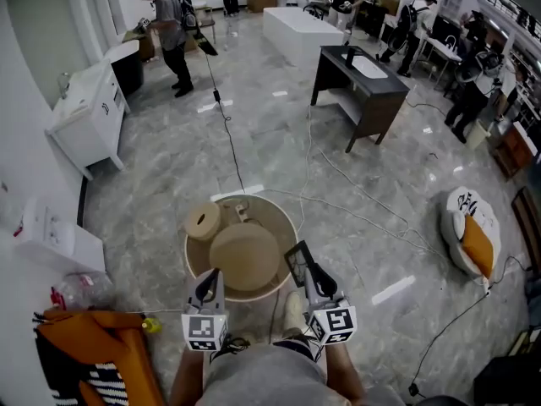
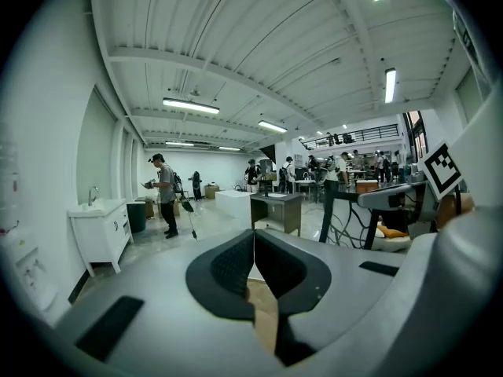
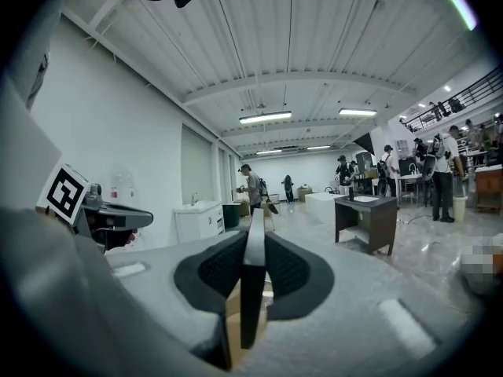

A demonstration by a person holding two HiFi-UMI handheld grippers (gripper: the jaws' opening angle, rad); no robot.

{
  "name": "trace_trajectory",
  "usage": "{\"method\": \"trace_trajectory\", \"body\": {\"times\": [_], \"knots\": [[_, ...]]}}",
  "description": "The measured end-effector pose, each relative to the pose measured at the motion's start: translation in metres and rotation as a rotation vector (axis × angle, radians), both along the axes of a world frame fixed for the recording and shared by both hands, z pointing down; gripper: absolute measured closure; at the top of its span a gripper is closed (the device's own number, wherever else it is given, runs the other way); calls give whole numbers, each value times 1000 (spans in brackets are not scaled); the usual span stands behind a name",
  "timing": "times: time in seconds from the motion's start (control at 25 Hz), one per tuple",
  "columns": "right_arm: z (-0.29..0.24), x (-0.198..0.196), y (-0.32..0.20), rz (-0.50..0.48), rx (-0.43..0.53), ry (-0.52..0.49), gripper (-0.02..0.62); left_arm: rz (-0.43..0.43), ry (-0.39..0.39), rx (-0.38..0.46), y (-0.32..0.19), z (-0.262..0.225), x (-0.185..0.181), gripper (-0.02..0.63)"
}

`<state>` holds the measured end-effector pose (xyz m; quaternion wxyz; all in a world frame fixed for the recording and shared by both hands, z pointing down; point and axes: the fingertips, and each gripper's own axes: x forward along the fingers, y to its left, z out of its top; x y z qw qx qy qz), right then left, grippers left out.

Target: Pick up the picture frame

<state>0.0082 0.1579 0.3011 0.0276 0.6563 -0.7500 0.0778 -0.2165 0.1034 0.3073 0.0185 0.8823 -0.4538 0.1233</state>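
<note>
The picture frame (image 1: 296, 259) is a small dark rectangle. It is held up over the right rim of a round beige table (image 1: 283, 227), and my right gripper (image 1: 303, 266) is shut on it. In the right gripper view the picture frame (image 3: 253, 281) stands edge-on between the pads, which press on both its faces. My left gripper (image 1: 211, 277) hovers over the table's near rim. In the left gripper view the left gripper (image 2: 254, 251) has its pads together with nothing between them.
On the round table lie a large tan disc (image 1: 245, 256) and a smaller tan roll (image 1: 203, 221). An orange seat (image 1: 93, 345) is at the near left and a white-and-orange bag (image 1: 469, 231) at the right. Cables (image 1: 228, 134) cross the floor. A dark desk (image 1: 363, 83), a white cabinet (image 1: 89, 112) and people stand farther off.
</note>
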Motion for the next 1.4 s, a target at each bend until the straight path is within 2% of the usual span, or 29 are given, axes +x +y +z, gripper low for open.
{"method": "trace_trajectory", "body": {"times": [1.4], "knots": [[8, 11, -3, -20, -20, 6, 528, -18, -4, -7, -2, -1, 10, 586]]}}
